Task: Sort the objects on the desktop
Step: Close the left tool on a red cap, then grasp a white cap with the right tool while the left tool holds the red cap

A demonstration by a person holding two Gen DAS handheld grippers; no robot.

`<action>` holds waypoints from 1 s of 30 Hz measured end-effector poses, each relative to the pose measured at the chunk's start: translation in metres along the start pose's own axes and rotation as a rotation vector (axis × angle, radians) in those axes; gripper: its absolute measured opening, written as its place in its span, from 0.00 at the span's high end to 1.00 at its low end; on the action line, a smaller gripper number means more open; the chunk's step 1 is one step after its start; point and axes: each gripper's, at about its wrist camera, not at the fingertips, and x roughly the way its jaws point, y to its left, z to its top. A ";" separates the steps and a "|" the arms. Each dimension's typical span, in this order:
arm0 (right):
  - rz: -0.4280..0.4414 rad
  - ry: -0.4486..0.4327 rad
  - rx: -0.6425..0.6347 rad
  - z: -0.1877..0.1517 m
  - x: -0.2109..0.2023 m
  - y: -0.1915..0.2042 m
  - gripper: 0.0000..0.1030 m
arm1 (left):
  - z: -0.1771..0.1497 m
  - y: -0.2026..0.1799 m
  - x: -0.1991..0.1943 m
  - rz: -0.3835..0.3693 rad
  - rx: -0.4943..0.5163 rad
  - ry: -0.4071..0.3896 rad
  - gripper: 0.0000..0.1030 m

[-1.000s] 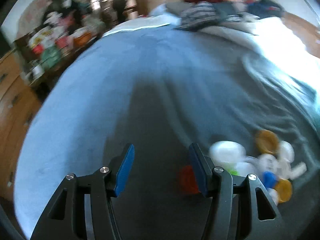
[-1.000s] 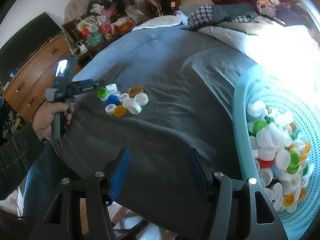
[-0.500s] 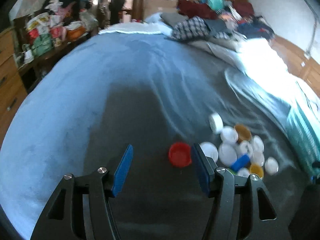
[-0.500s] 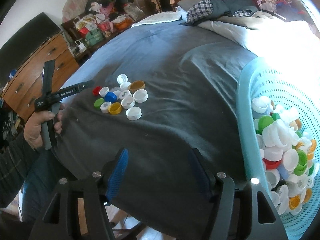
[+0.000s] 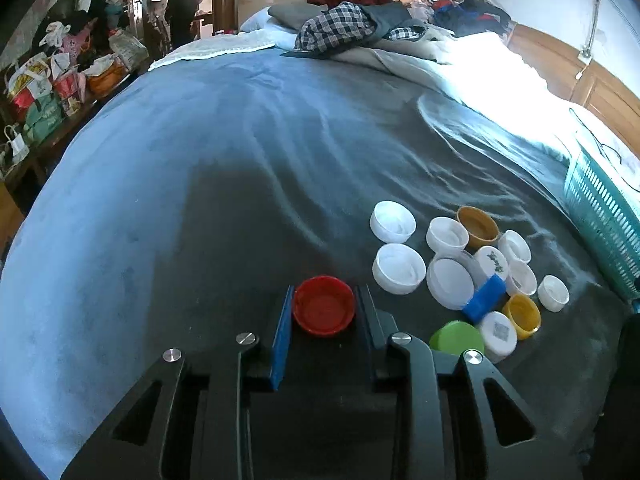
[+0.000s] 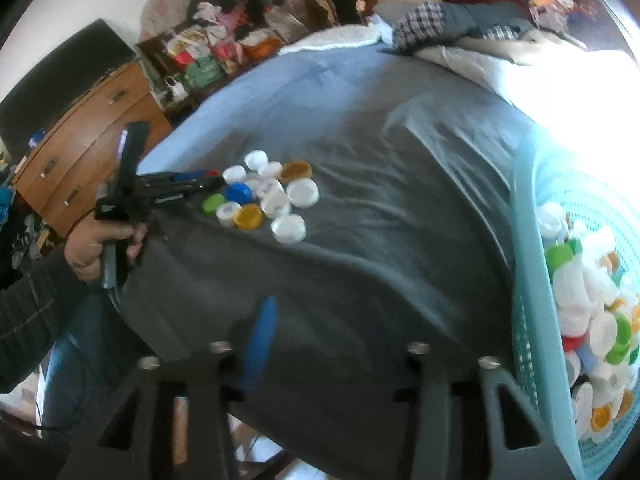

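My left gripper (image 5: 323, 300) is shut on a red bottle cap (image 5: 324, 306) that rests open side up on the grey blanket (image 5: 240, 184). To its right lies a cluster of caps (image 5: 460, 268): several white, two yellow, one blue, one green. In the right wrist view the left gripper (image 6: 212, 184) reaches into that cluster (image 6: 268, 196) from the left. My right gripper (image 6: 324, 320) is open and empty above the blanket's near edge. A teal basket (image 6: 528, 280) full of caps stands at the right.
The basket's wall also shows in the left wrist view (image 5: 600, 208). Piled clothes (image 5: 360, 24) lie at the bed's far end. A wooden dresser (image 6: 80, 136) and cluttered bags (image 6: 208, 56) stand left of the bed.
The left gripper moved right onto the red cap and closed on it. The right gripper tilted and shifted slightly, still open.
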 end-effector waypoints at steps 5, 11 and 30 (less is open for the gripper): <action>0.045 -0.008 -0.044 0.015 0.021 0.014 0.59 | -0.013 -0.007 -0.023 0.001 -0.047 -0.024 0.76; 0.068 0.007 -0.073 0.032 0.069 0.025 0.59 | -0.017 -0.017 -0.053 0.003 -0.082 -0.052 0.76; -0.007 0.006 -0.073 0.030 0.066 0.016 0.92 | -0.022 -0.072 -0.084 0.005 -0.068 -0.017 0.76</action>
